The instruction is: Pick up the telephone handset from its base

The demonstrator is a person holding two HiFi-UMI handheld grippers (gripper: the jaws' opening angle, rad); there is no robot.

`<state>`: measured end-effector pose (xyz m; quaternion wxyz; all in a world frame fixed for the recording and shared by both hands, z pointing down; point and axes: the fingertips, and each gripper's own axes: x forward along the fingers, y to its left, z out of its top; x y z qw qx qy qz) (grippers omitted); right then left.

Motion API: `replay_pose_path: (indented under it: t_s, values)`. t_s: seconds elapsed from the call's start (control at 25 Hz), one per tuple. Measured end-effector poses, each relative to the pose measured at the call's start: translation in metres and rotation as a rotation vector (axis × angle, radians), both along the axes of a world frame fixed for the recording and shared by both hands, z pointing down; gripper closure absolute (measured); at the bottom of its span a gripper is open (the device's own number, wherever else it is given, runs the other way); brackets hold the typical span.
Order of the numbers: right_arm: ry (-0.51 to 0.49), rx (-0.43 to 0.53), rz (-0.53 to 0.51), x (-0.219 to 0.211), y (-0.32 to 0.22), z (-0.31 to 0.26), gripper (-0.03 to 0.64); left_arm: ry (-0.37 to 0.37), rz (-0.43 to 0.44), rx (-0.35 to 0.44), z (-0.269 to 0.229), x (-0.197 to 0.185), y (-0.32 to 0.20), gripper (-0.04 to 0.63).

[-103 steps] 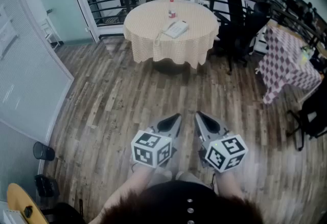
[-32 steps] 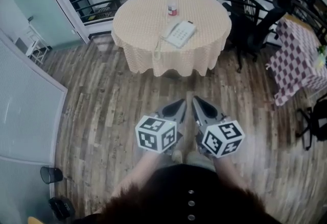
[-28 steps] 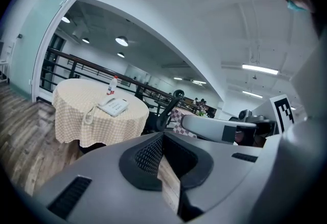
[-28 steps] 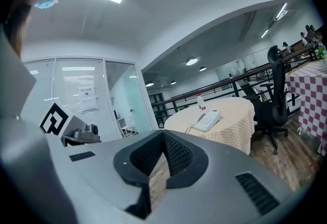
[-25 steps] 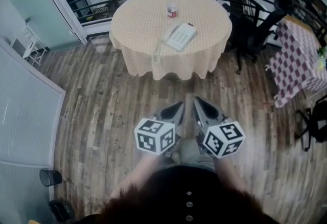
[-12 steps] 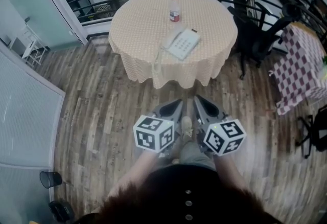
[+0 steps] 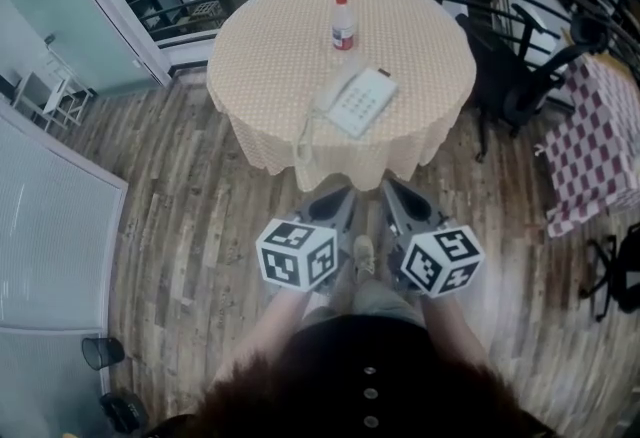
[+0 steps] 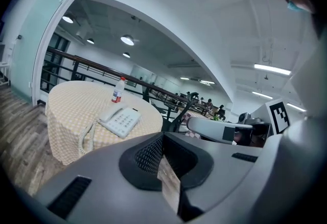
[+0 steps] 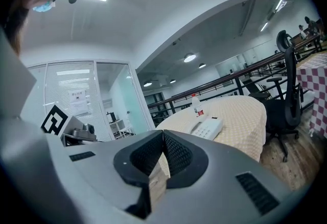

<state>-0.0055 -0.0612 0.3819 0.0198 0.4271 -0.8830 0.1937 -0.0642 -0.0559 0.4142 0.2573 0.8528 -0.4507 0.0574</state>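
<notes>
The left gripper (image 7: 340, 198) and the right gripper (image 7: 392, 190) are being held side by side, near the person. Their jaws are being pressed together on nothing. Far ahead, the telephone handset (image 7: 337, 89) is being cradled on its base (image 7: 364, 107) on the round table (image 7: 260, 56), below a bottle (image 7: 343, 23).
</notes>
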Motion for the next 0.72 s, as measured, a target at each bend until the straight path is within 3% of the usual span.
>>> replay_pose_path:
  t_s: [0.72]
  values:
    - [-0.005, -0.019, -0.056, 0.004, -0.177, -0.002, 0.606, -0.024, -0.064, 0.024, -0.013, 0.0, -0.175, 0.586]
